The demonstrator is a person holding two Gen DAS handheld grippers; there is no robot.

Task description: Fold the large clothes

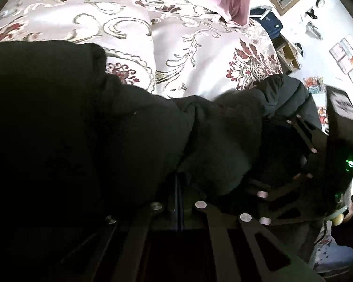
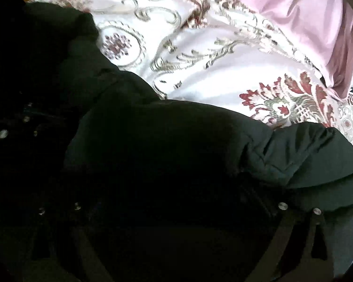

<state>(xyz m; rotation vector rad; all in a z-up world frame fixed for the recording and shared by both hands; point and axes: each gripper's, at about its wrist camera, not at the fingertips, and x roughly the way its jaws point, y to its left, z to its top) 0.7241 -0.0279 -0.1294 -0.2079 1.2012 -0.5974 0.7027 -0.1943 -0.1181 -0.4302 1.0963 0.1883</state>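
Note:
A black padded jacket (image 1: pixel 82 117) lies on a floral bedspread (image 1: pixel 188 54) and fills the lower half of both views. In the left wrist view my left gripper (image 1: pixel 179 174) has its fingers together, and jacket cloth bunches out from between their tips. The right gripper's black linkage (image 1: pixel 303 136) sits close by on the right, sunk into the same jacket. In the right wrist view the jacket (image 2: pixel 176 152) bulges between and over my right gripper (image 2: pixel 167 188). Its arms stand wide apart and its fingertips are hidden under the cloth. The left gripper's rivets (image 2: pixel 2 133) show dimly at the left.
The cream bedspread (image 2: pixel 200 70) with red and green flowers stretches beyond the jacket. A pink cloth (image 2: pixel 306 23) lies at its far side. Past the bed's right edge are a dark blue bag (image 1: pixel 270 21), a wooden shelf (image 1: pixel 289 56) and a white wall with pictures (image 1: pixel 341 54).

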